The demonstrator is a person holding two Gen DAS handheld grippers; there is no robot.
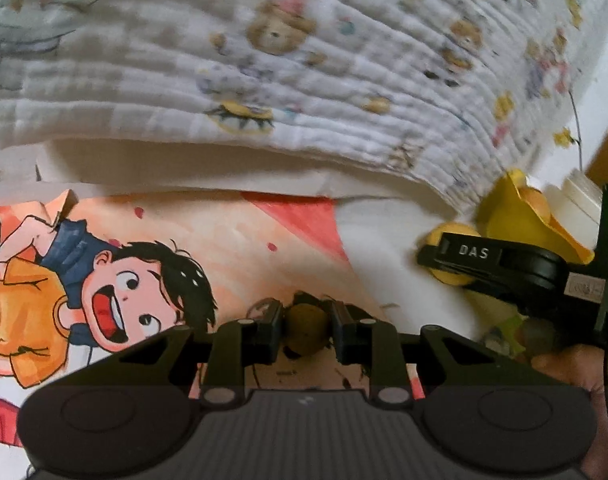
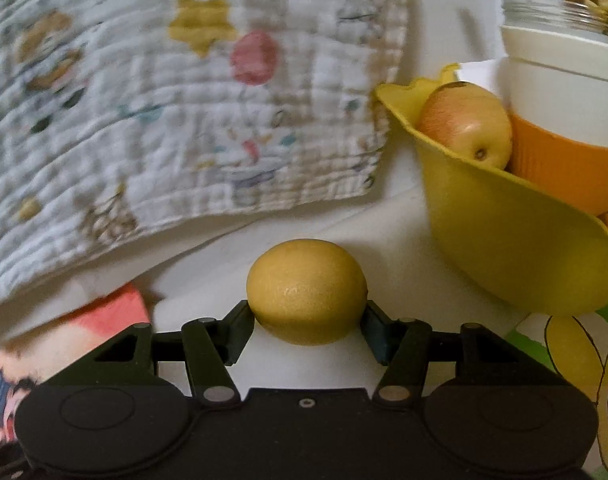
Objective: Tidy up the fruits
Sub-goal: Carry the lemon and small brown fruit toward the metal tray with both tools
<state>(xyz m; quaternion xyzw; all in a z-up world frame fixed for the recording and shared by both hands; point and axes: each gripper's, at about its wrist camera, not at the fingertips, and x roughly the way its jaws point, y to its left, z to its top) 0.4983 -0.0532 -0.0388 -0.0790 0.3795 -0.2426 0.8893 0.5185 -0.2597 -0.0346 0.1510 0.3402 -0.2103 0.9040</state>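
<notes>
We hold our left gripper [image 1: 307,324] low and level, its jaws drawn close and pinching a small brownish-yellow fruit [image 1: 304,330] between the pads. Our right gripper [image 2: 307,314] is level too, its jaws set wider and clamped on both flanks of a lemon [image 2: 307,291]. In the left wrist view the right gripper [image 1: 443,262] enters side-on at 3 o'clock, and our right hand [image 1: 567,368] shows beneath it at 4 o'clock.

Left wrist view low over cartoon-print cloth [image 1: 144,280], facing patterned blanket [image 1: 264,60], right wrist view close to yellow bowl [image 2: 503,248], both sharing blanket, bowl, lemon [image 2: 307,291].
</notes>
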